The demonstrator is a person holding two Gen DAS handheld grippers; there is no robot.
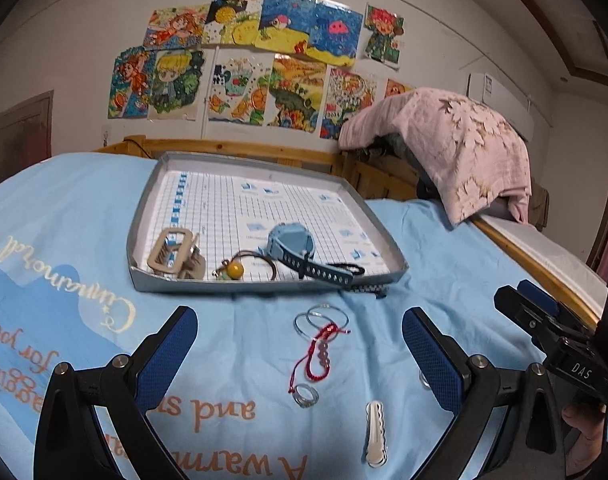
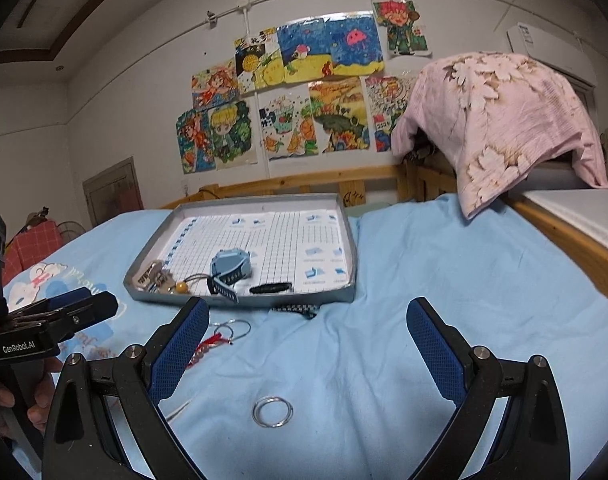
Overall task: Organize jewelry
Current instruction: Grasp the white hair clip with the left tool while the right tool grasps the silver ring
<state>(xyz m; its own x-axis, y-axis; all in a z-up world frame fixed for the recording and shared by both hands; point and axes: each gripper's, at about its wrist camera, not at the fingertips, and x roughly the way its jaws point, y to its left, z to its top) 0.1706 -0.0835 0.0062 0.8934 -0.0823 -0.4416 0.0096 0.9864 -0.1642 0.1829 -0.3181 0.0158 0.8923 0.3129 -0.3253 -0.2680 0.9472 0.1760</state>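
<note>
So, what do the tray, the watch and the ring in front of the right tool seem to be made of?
Tray: probably cardboard with a matte grey finish; thin folded walls, printed paper inside.
Watch: looks like matte blue rubber or plastic; the perforated strap bends.
Ring: likely metal; thin, silvery, shiny loops.

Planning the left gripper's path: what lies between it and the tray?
In the left wrist view, between the left gripper and the tray lie two silver bangles and a red cord bracelet on the sheet.
</note>
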